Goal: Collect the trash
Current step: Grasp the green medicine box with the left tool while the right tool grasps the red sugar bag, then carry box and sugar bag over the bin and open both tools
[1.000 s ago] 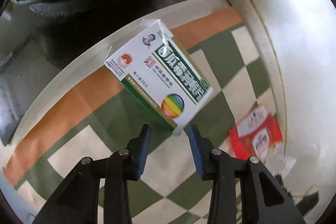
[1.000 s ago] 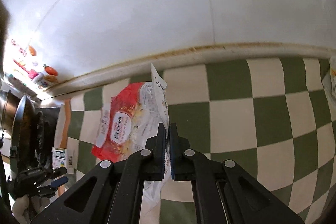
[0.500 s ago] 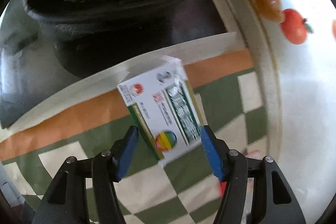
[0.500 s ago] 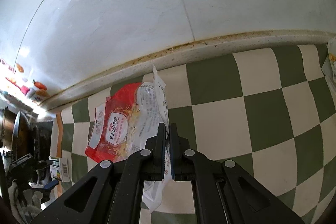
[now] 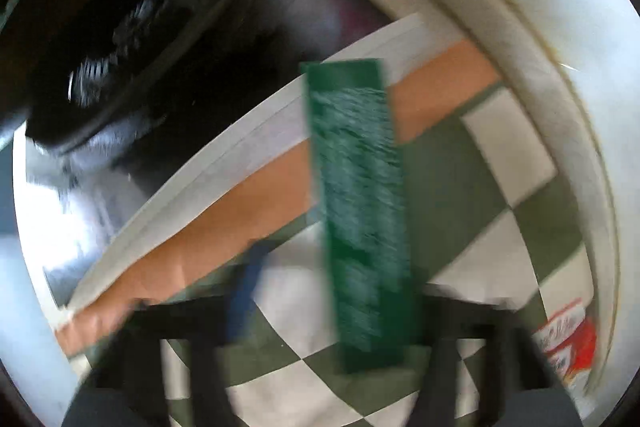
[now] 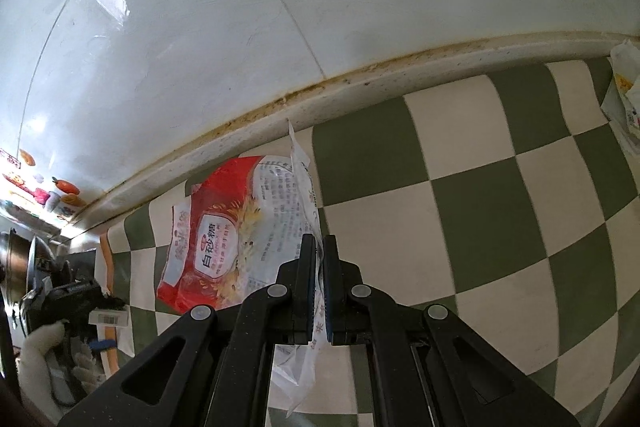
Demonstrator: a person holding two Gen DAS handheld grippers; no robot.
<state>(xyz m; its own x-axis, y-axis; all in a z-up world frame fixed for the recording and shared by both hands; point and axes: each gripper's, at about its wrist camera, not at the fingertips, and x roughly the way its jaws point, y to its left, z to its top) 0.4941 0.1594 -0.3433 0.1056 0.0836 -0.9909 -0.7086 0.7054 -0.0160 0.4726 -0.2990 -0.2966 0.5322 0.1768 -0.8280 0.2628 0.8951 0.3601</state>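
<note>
In the left wrist view, your left gripper (image 5: pixel 332 311) points down at the checked counter (image 5: pixel 516 155) with its jaws closing on the box (image 5: pixel 360 211), which stands narrow green edge-on between them so they can bite across its thin side; blur hides whether the pads press yet, and the stove (image 5: pixel 132 27) at 10 o'clock is only a dark smear. In the right wrist view, your right gripper (image 6: pixel 316 291) is clenched on the bag (image 6: pixel 236 235), pinching its clear flap at the seam so the red body hangs toward 10 o'clock above the counter, while its lower end is cut off behind the fingers and the wrapper (image 6: pixel 624 95) at 2 o'clock runs out of frame.
</note>
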